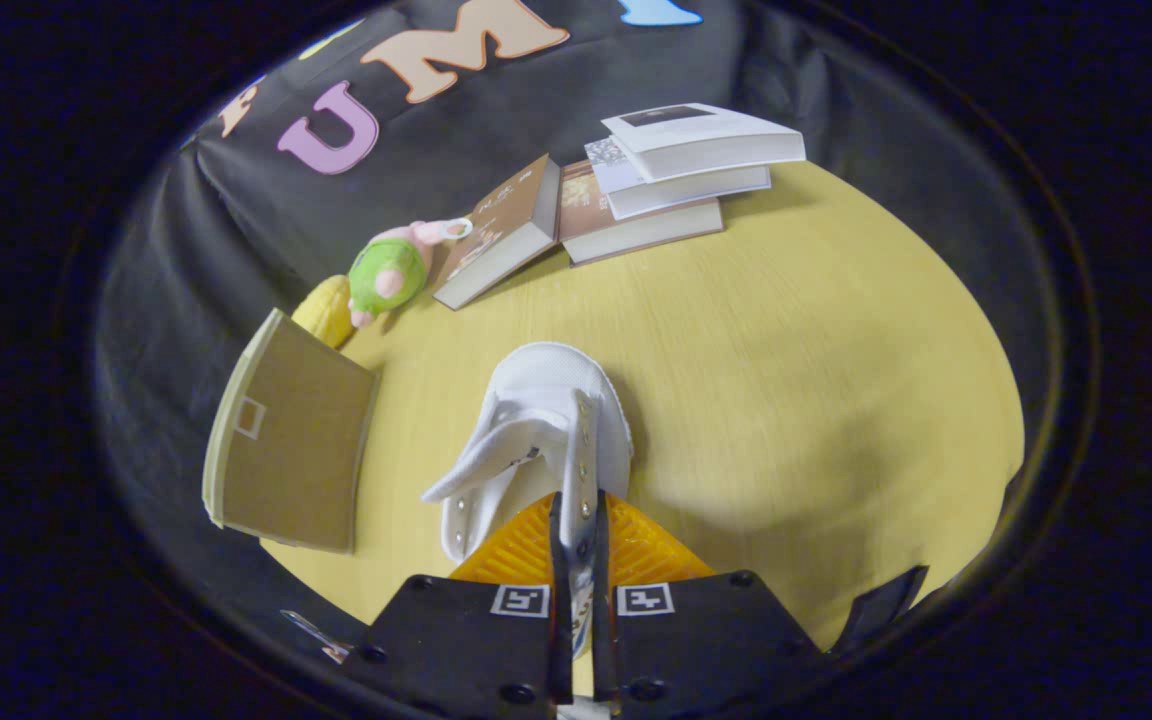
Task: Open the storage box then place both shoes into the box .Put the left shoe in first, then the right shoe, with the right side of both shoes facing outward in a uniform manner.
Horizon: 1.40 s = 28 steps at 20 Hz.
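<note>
The white shoe [548,420] hangs pinched by its eyelet flap in your hand-held gripper [576,535], both fingers clenched on that flap, its long axis running straight ahead of the fingers, toe pointing away, over the worktop [786,380]. The storage box [286,450] lies to the left of the shoe, flap standing open. Swing left to reach it.

The shoe [546,420] is plain white with small silver eyelets; the gripper [576,530] pinches its edge between both fingers. The table [786,380] is pale yellow wood grain. The storage box [286,450] is tan cardboard. The plush toy [391,270] is green and pink, the books [636,190] brown and white
</note>
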Available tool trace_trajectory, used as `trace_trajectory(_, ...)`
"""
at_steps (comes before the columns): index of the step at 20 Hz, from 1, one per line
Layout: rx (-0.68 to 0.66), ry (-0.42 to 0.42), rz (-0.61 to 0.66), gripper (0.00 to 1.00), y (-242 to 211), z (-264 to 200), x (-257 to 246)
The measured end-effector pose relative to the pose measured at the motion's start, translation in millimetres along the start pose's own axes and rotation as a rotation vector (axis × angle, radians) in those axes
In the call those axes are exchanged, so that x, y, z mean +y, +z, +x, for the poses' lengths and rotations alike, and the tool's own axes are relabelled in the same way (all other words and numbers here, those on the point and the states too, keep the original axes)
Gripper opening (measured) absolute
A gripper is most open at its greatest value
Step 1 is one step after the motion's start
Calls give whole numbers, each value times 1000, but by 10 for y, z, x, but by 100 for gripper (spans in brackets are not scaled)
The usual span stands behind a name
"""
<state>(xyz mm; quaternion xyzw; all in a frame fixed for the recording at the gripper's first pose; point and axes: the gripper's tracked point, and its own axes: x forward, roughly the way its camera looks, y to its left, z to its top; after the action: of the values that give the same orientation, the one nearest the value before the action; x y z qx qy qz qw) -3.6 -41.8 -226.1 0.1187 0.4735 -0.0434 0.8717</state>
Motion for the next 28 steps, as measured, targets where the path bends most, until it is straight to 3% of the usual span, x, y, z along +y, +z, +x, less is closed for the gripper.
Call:
trace_trajectory(5, -9, 135, 75, 11, 129, -278, 460)
trace_trajectory(9, -33, 240, 62, 10, 252, -605, 1025)
trace_trajectory(18, -37, 438, -47, 10, 456, -955, 2916)
trace_trajectory(23, 14, 442, -66, 10, 366, -537, 3685)
trace_trajectory(28, 36, 266, -117, 10, 228, 149, 3612)
